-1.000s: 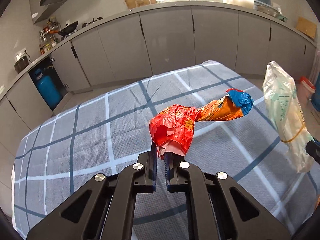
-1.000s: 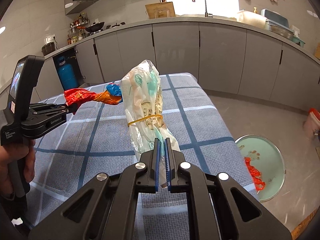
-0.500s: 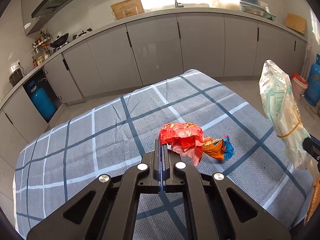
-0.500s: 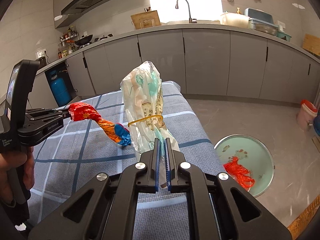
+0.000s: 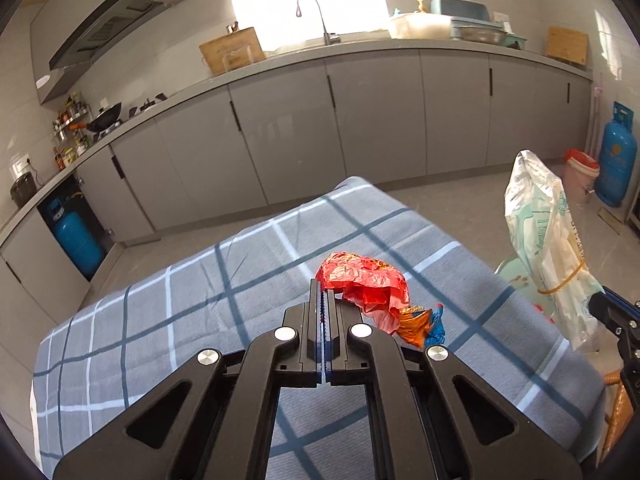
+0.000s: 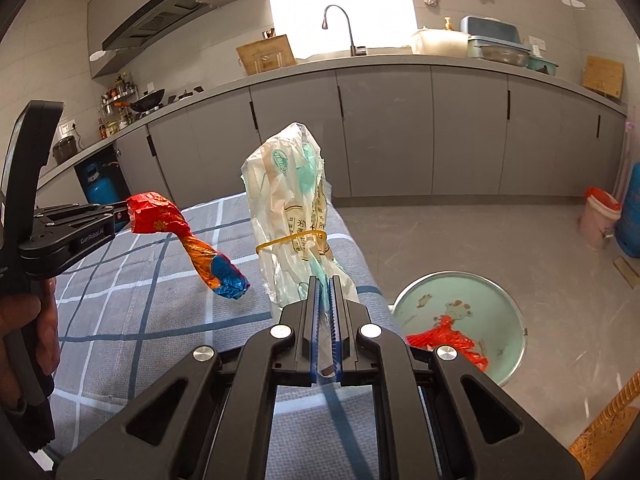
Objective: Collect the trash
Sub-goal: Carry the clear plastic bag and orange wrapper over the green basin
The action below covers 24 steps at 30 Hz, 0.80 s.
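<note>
Left wrist view: left hand-held gripper [image 5: 322,300] pinched tight on the red end of a twisted snack wrapper [image 5: 366,286], lifted above the checked table [image 5: 160,320]. Foil looks light, crinkly and limp; its orange-blue tail droops, so the bunched end seems the surest hold.

Right wrist view: right hand-held gripper [image 6: 325,296] clamped on the lower end of a clear plastic bag [image 6: 292,216] banded with elastic, standing upright. Probably slippery. Basin [image 6: 504,316] on the floor, right.

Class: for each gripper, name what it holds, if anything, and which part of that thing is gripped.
Left gripper: the twisted red, orange and blue plastic wrapper, by its red end. Right gripper: the translucent rubber-banded plastic bag, by its lower end.
</note>
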Each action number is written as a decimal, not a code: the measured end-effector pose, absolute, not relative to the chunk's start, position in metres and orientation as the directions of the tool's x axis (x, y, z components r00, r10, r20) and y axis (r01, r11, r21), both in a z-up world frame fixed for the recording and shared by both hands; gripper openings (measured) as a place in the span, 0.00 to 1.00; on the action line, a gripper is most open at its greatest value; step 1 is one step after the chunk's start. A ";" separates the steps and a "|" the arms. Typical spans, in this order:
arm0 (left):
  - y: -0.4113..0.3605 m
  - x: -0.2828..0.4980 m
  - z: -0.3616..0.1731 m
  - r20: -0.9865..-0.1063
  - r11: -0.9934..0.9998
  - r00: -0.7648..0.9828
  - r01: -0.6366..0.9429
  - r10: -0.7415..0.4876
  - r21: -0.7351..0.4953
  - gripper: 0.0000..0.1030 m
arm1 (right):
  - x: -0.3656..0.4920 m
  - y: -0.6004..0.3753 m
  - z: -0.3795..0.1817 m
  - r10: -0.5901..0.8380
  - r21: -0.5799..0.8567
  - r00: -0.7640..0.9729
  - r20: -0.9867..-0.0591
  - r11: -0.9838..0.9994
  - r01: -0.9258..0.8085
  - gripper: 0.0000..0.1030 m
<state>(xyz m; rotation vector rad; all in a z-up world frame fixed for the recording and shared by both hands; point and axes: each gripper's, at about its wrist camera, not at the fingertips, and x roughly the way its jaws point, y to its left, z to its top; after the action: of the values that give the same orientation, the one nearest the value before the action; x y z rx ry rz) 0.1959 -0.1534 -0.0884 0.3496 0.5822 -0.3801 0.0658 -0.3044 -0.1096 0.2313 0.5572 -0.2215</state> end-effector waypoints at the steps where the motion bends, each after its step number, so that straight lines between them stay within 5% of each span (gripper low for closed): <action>1: -0.158 0.194 -0.087 -0.584 0.869 0.770 0.449 -0.257 0.210 0.02 | 0.063 -0.309 -0.109 -0.154 0.157 0.825 -0.543 0.947 0.280 0.07; 24: -0.279 0.160 -0.075 -0.538 0.749 0.719 0.624 -0.440 0.221 0.02 | 0.028 -0.393 -0.109 -0.308 0.172 0.786 -0.536 0.872 0.459 0.07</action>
<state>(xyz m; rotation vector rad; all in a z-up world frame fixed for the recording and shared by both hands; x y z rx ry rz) 0.1605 -0.2791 -0.0750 0.4085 0.4814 -0.6064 0.0282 -0.3928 -0.1093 0.3026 0.5206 -0.4199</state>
